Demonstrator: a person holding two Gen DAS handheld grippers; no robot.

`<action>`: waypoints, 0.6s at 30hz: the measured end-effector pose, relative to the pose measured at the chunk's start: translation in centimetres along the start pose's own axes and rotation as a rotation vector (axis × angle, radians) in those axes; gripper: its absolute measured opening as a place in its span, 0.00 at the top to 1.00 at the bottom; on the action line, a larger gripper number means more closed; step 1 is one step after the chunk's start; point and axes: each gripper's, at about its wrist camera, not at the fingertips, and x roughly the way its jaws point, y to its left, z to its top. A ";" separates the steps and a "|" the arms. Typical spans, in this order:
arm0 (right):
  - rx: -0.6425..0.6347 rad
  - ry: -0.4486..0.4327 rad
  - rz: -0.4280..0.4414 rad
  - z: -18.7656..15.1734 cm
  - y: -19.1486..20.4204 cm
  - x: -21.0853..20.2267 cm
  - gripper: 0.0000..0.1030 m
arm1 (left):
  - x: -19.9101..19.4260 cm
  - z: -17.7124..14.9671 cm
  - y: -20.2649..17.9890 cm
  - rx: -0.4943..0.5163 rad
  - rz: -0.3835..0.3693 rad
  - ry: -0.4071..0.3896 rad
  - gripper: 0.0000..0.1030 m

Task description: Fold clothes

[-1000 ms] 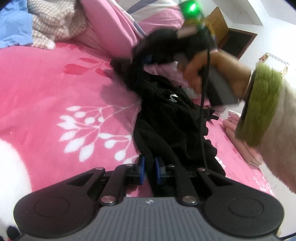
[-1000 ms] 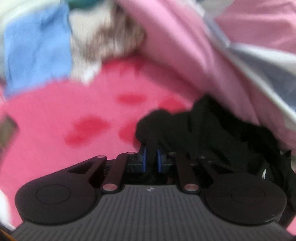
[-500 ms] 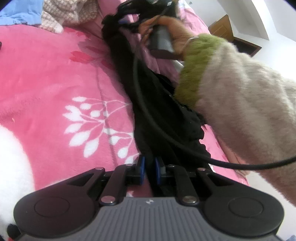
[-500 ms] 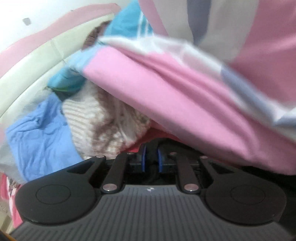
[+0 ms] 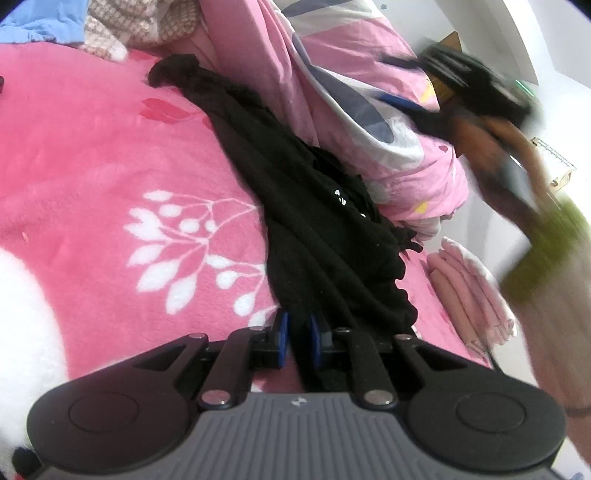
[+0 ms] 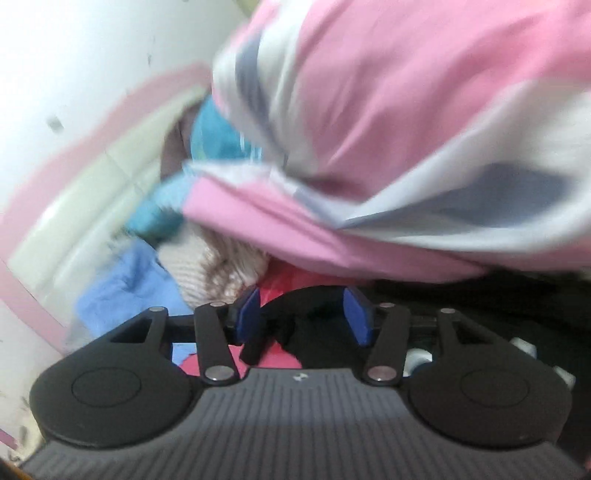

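A black garment [image 5: 314, 221] lies stretched in a long strip across the pink blanket [image 5: 92, 147], its far end by the duvet. My left gripper [image 5: 297, 330] is shut on its near end; the jaws are just starting to ease open, with cloth still between the blue pads. In the left wrist view my right gripper [image 5: 395, 79] is a blur at the upper right, held by a hand in a green-cuffed sleeve [image 5: 546, 251], away from the garment. In its own view the right gripper [image 6: 303, 314] is opening, its pads wide apart and pressing on nothing. Black cloth [image 6: 480, 295] lies below it.
A pink, white and grey duvet [image 5: 351, 92] is heaped along the garment's right side. A blue cloth [image 5: 37, 26] and a beige knit [image 5: 129, 29] lie at the far left. Folded pale pink clothes [image 5: 469, 288] sit at the right. A cream headboard [image 6: 74, 221] stands behind.
The right gripper carried the garment's far end up the bed, let it go, opened and swung away to the right. The garment now lies stretched out. The left gripper stayed put.
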 end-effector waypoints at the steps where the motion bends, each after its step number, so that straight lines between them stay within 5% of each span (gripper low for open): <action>1: 0.020 -0.025 -0.008 -0.7 -0.8 -3.2 0.50 | 0.0 0.1 0.1 -0.002 -0.004 0.001 0.83; 7: 0.216 -0.098 -0.030 -10.4 -5.5 -16.9 0.48 | -0.3 -0.2 -1.4 0.065 -0.037 0.001 0.56; 10: 0.352 -0.119 -0.038 -17.1 -7.9 -21.3 0.48 | -0.3 -0.7 -2.5 0.135 -0.021 -0.007 0.55; 14: 0.484 -0.116 -0.059 -25.4 -10.4 -22.7 0.48 | -0.6 -1.4 -3.0 0.171 0.011 -0.023 0.57; 18: 0.550 -0.131 -0.035 -30.0 -11.2 -21.2 0.48 | -1.0 -1.7 -3.2 0.156 0.036 -0.029 0.63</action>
